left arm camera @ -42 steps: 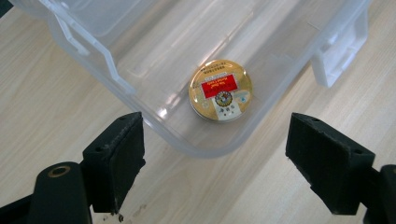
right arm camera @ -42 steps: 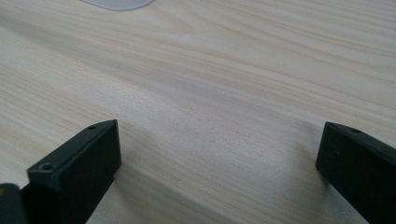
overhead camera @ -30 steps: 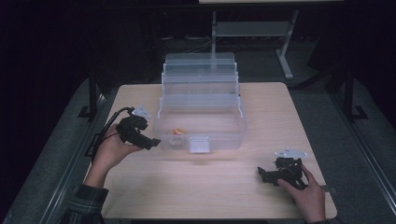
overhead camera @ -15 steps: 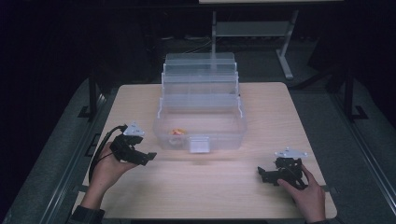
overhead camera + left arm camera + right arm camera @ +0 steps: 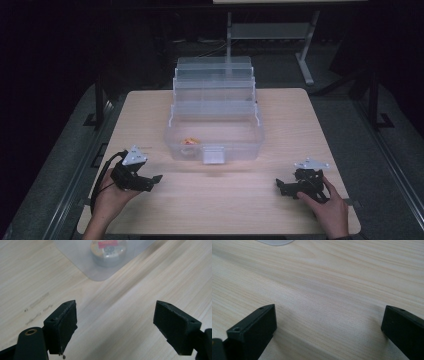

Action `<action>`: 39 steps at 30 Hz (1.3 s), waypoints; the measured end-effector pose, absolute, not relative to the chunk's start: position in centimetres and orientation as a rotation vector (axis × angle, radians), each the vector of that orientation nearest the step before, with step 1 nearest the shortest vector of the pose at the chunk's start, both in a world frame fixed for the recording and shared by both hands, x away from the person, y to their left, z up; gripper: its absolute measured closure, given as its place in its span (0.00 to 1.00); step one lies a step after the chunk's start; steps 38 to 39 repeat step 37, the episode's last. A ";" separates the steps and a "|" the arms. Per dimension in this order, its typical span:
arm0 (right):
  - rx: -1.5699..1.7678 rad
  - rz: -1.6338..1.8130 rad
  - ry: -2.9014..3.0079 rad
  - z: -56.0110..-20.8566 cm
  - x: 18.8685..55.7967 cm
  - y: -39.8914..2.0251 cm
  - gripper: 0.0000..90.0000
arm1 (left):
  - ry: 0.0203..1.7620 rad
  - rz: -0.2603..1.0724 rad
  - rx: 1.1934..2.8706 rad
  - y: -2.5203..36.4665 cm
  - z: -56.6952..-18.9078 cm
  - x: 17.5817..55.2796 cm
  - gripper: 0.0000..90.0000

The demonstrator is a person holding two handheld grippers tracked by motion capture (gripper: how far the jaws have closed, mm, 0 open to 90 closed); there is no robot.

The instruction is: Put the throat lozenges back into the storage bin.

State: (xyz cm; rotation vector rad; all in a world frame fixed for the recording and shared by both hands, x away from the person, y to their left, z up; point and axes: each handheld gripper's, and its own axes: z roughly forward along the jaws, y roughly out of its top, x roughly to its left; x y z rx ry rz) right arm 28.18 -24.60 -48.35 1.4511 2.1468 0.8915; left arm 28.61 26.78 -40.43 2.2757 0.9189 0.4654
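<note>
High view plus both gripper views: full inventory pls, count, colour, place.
Tiered box: 1, clear plastic, opened out in steps, table centre.
Small round container: 1, clear with orange and red label, inside the box's lowest tray, left front corner.
Table: 1, light wood.
Metal stand: 1, grey, behind the table.
Left gripper: 1, black, jaws open, near front left of table, held in left hand.
Right gripper: 1, black, jaws open, front right, held in right hand.

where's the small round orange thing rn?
High view: the small round orange thing sits inside the clear box, at its front-left corner, beyond the left gripper.
</note>
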 end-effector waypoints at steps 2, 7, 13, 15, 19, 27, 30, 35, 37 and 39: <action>1.452 0.891 2.147 -48.4 28.2 -24.6 0.00 | 0.936 0.470 2.261 27.2 -41.2 28.1 0.20; 1.453 0.891 2.147 -48.3 28.2 -24.6 0.00 | 0.967 0.477 2.238 27.9 -42.4 27.3 0.20; 1.452 0.892 2.146 -48.4 28.2 -24.6 0.00 | 0.989 0.494 2.232 28.6 -43.8 26.4 0.19; 1.452 0.892 2.147 -48.4 28.2 -24.6 0.00 | 0.995 0.497 2.228 28.7 -44.1 26.2 0.19; 1.452 0.892 2.147 -48.3 28.2 -24.6 0.00 | 1.011 0.485 2.234 29.0 -45.1 25.6 0.19; 1.452 0.891 2.147 -48.3 28.2 -24.6 0.00 | 1.041 0.478 2.248 29.4 -46.3 25.1 0.18; 1.452 0.892 2.146 -48.4 28.2 -24.6 0.00 | 1.041 0.478 2.248 29.5 -46.4 25.1 0.17; 1.453 0.892 2.146 -48.3 28.2 -24.6 0.00 | 1.049 0.464 2.230 29.6 -46.6 25.1 0.15; 1.453 0.890 2.148 -48.3 28.2 -24.6 0.00 | 1.051 0.460 2.225 29.7 -46.7 25.1 0.14; 1.453 0.890 2.148 -48.3 28.2 -24.6 0.00 | 1.051 0.460 2.225 29.7 -46.7 25.1 0.14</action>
